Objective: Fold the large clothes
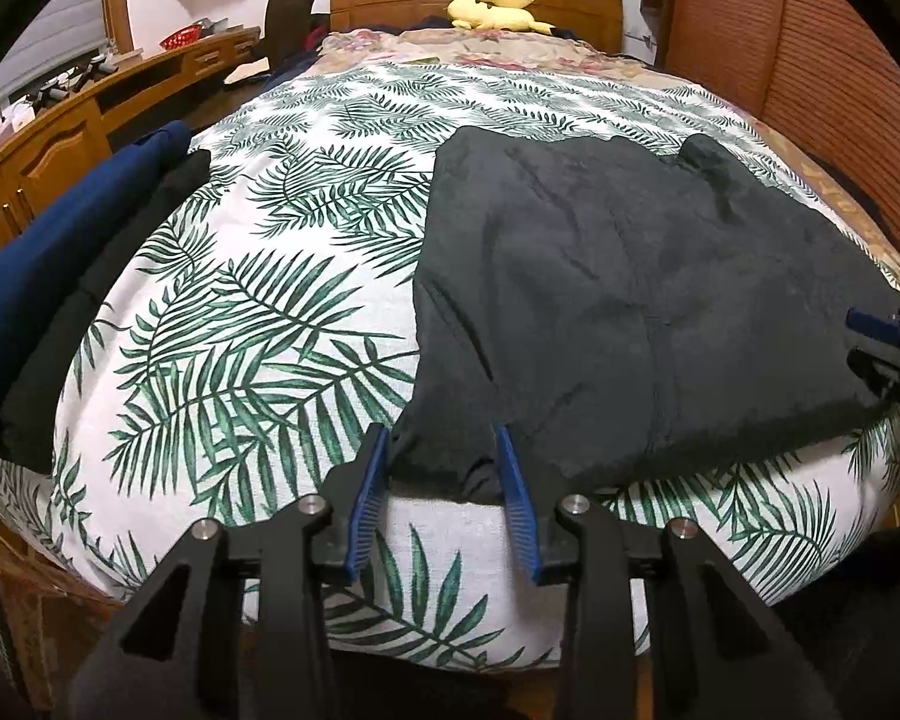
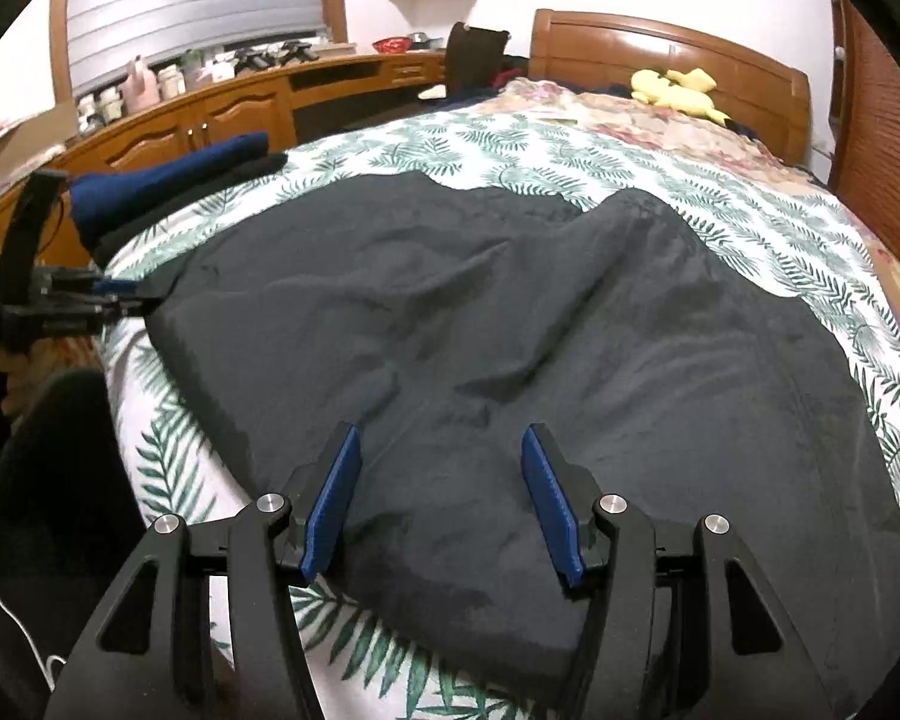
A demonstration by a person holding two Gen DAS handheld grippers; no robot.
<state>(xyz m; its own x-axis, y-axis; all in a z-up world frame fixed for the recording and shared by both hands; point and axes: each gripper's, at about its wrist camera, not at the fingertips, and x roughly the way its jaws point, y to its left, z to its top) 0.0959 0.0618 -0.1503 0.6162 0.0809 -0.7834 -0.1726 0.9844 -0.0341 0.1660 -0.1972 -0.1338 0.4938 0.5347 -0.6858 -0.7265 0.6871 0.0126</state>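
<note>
LEFT: left gripper (image 1: 442, 462) jaws apart, straddling black garment (image 1: 630, 288) corner, nothing clamped | RIGHT: right gripper (image 2: 441, 468) wide open over hem, empty | RISK: thick plush may bunch or slip, giving uneven fold

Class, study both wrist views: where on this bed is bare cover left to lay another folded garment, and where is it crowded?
Free: the leaf-print bedspread between the folded stack at the left edge and the black garment, plus the strip between the garment and the floral blanket. Crowded: the right half under the garment, where the open left gripper and right gripper work.
</note>
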